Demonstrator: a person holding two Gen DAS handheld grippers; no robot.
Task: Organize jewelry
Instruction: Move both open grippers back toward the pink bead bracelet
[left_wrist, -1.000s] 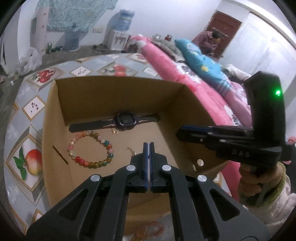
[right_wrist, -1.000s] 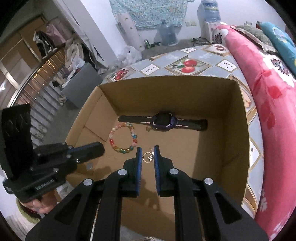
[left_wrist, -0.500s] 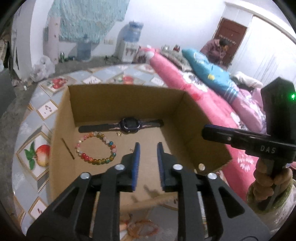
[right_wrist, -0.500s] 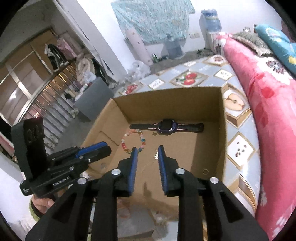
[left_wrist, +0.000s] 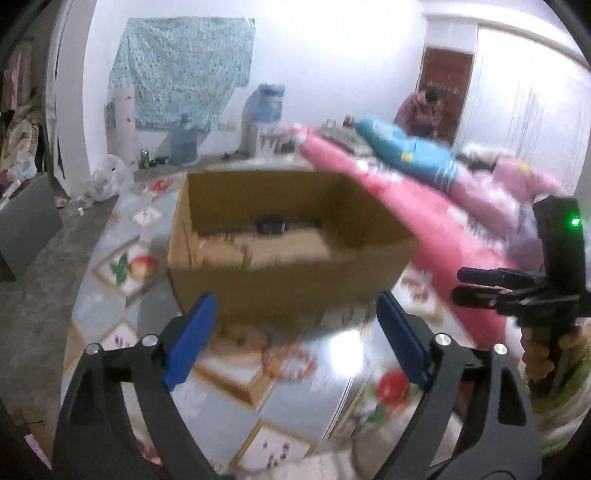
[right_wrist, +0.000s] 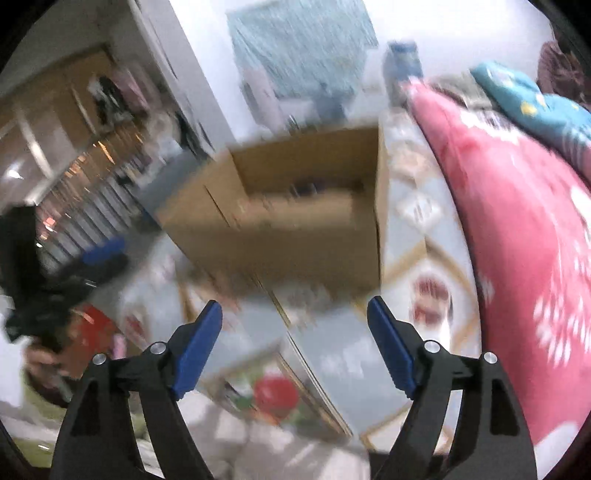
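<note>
Seemingly, little is left to be done. From the left wrist view, the left tool (left_wrist: 295, 317) is seen with its blue-padded jaws spread wide, having just been opening, and nothing is held between them. Beyond it, the open brown cardboard box (left_wrist: 291, 284) is set on the tabletop (left_wrist: 110, 306), which is covered in a glossy grey cloth printed with fruit squares. Inside the box, toward its far wall, the black wristwatch (left_wrist: 271, 225) can be made out; the other jewelry is lost in blur, so it cannot be told where it lies. A faint ring-like pattern on the tabletop just near of the box may be print or a piece yet to be stored; that cannot be settled. At the right, the right tool (left_wrist: 461, 284) is held by a hand (left_wrist: 543, 354), its jaws parted.

From the right wrist view, heavily blurred, the right tool's jaws are likewise shown wide, having just been opening, and empty, with the box further off.

Around the tabletop, a pink floral quilt (right_wrist: 517, 229) on a bed is seen at the right, a blue water dispenser bottle (left_wrist: 267, 103) against the far white wall, and a patterned teal cloth (left_wrist: 181, 70) hung above.
</note>
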